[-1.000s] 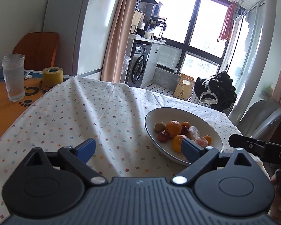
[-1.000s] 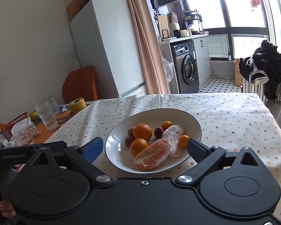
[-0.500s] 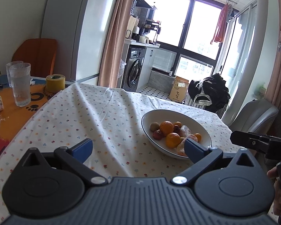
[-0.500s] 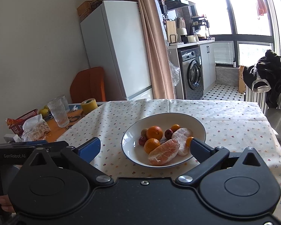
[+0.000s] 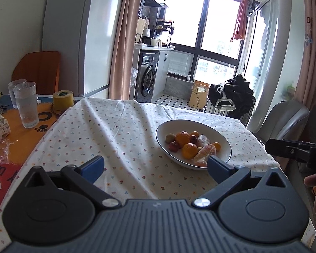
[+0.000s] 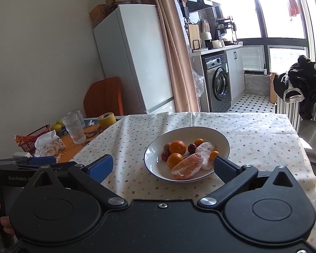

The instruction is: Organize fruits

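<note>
At the far left of the table, two drinking glasses (image 5: 27, 105) and a roll of yellow tape (image 5: 63, 100) are noted on an orange mat, clear of the work area. A floral tablecloth (image 5: 107, 135) covers the rest of the table.

The left gripper (image 5: 155, 165) is held above the near edge of the cloth, its jaws spread wide and nothing between them. The white bowl (image 5: 225, 141) lies ahead and to the right of its centreline, the right jaw tip overlapping the bowl's near rim in view; contact cannot be confirmed.

All visible fruit is found gathered in the bowl: two mandarins (image 6: 177, 147), several small red fruits (image 6: 192, 147), a brownish fruit at the back, two small kumquat-like fruits (image 6: 214, 155), and two peeled citrus pieces (image 6: 187, 166) that appear wrapped in film. No loose fruit is observed on the cloth. Yellow-green fruit (image 6: 56, 126) is seen beside a red basket (image 6: 34, 138) at far left; whether it belongs to the task cannot be told.

The right gripper (image 6: 163, 168) is likewise held with jaws wide apart and empty, the bowl lying just ahead, framed between the tips.

The task is judged largely complete, or paused between steps.
</note>
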Action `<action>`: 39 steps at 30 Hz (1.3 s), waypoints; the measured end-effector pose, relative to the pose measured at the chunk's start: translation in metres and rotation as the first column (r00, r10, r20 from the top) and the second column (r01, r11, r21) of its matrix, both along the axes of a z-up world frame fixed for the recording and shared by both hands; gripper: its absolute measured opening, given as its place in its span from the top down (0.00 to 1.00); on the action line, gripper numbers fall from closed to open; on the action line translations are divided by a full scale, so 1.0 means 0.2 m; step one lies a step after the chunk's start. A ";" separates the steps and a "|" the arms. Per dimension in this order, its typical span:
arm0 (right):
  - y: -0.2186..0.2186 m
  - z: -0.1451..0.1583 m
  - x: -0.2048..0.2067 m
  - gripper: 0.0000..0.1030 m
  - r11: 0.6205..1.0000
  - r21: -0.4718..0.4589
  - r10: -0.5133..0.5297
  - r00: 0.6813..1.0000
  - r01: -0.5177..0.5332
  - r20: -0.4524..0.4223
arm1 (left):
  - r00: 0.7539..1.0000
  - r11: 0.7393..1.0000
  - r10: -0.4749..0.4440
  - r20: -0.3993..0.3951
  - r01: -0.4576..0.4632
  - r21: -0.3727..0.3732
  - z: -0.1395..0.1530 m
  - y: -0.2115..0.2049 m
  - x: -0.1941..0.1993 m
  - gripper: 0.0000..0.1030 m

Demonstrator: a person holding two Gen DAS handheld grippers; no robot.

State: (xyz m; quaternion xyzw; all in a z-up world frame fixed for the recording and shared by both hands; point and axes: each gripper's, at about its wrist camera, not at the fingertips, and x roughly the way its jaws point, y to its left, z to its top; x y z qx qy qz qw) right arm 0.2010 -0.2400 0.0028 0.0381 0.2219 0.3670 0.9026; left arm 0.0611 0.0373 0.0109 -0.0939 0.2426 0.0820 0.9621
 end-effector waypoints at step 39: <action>-0.11 0.03 -0.19 0.00 0.997 -0.059 0.048 0.997 -0.051 -0.053 | 0.998 1.000 -0.031 -0.047 0.031 0.001 0.04 -0.08 -0.19 0.00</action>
